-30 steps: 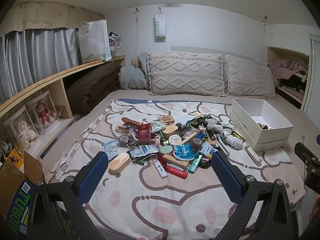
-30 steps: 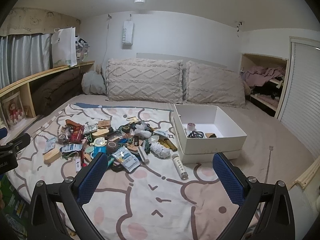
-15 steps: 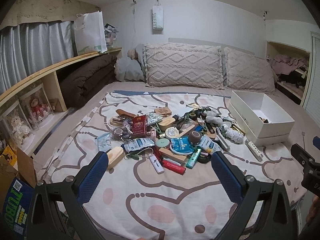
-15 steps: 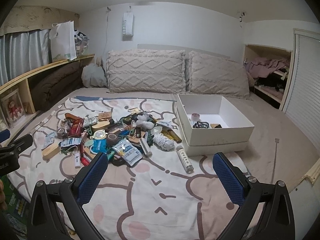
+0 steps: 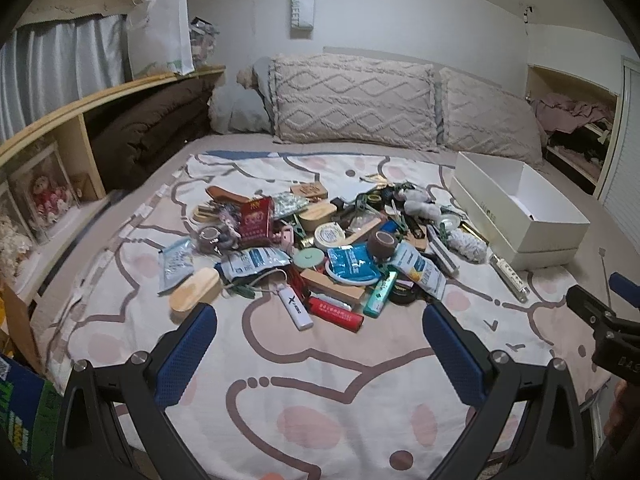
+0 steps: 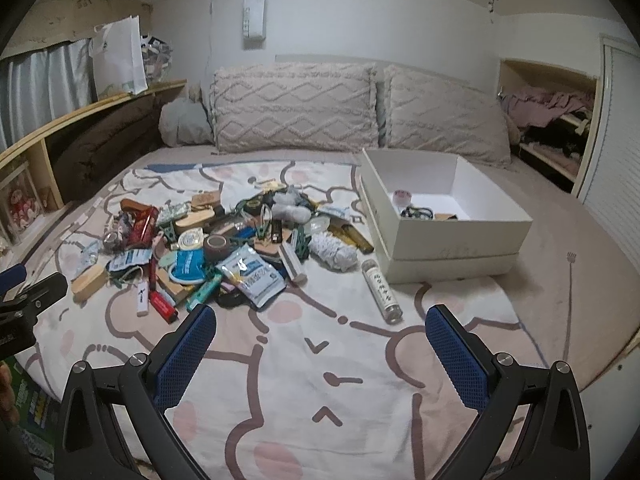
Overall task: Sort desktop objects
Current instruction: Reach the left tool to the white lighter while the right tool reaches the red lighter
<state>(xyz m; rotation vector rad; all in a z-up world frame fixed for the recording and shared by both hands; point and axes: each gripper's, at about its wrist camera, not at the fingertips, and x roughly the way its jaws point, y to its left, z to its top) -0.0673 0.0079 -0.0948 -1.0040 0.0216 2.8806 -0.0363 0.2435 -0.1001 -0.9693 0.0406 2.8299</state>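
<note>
Both tongs, the left gripper (image 5: 320, 336) and right gripper (image 6: 320, 336), were wide apart and empty above the soft bed sheet (image 6: 328, 380). Just left of the hard white box (image 6: 452, 240), the pile (image 5: 320, 248) sat tangled. Crinkly packets could snag, and the smooth round tube (image 6: 381, 285) might roll away if bumped.

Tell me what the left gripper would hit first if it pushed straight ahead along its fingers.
Probably the near edge of the pile: the white lighter and the red lighter lie centred ahead of the open left gripper, with only bare patterned blanket before them. Height above the bed is unclear.
</note>
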